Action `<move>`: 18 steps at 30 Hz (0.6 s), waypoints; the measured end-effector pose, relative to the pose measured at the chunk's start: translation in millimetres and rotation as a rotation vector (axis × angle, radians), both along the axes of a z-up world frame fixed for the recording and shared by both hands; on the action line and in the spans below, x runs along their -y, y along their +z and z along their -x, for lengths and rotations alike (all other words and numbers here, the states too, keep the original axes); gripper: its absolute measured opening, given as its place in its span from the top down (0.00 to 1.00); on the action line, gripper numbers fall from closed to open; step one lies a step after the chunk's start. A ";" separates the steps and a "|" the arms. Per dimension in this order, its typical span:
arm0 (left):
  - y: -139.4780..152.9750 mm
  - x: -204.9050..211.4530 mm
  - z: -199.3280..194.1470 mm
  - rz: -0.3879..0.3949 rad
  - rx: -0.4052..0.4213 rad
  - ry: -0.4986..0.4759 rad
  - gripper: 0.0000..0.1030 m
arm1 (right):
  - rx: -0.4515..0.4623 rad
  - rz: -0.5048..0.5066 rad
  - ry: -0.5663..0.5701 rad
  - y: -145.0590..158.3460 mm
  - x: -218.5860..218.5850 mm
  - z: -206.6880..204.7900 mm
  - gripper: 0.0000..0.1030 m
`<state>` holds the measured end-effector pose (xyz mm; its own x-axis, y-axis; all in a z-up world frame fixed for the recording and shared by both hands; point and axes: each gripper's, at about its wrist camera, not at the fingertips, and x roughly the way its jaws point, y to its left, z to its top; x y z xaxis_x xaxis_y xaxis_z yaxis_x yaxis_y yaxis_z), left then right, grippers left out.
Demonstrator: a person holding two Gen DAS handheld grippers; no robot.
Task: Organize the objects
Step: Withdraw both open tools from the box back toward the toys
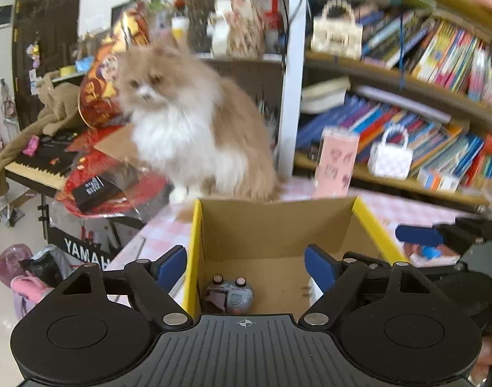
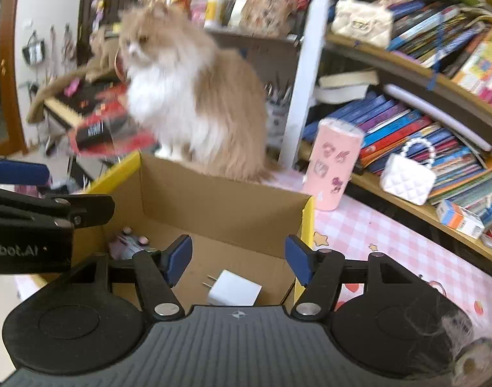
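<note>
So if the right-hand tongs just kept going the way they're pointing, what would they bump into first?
Most likely the bare floor of the cardboard box, just beyond the white charger lying below the open right tongs. Depth is hard to judge; the box's far wall, with the cat behind it, could come first.

Open-topped cardboard box (image 2: 220, 200), centre of frame: entry from above is free, its floor bare between a toy car (image 2: 130, 242) at lower left and a white charger (image 2: 234, 288) at lower centre. Behind its far wall a cat (image 2: 194, 96) blocks passage; a pink tumbler (image 2: 334, 164) stands at centre right on the bench (image 2: 390, 235).
</note>
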<state>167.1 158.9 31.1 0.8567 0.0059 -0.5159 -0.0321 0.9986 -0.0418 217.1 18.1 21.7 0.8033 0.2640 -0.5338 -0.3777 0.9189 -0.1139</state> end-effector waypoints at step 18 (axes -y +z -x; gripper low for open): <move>-34.1 -34.0 119.9 0.072 -0.089 0.042 0.12 | -0.048 0.014 -0.159 -23.6 -14.7 150.2 0.35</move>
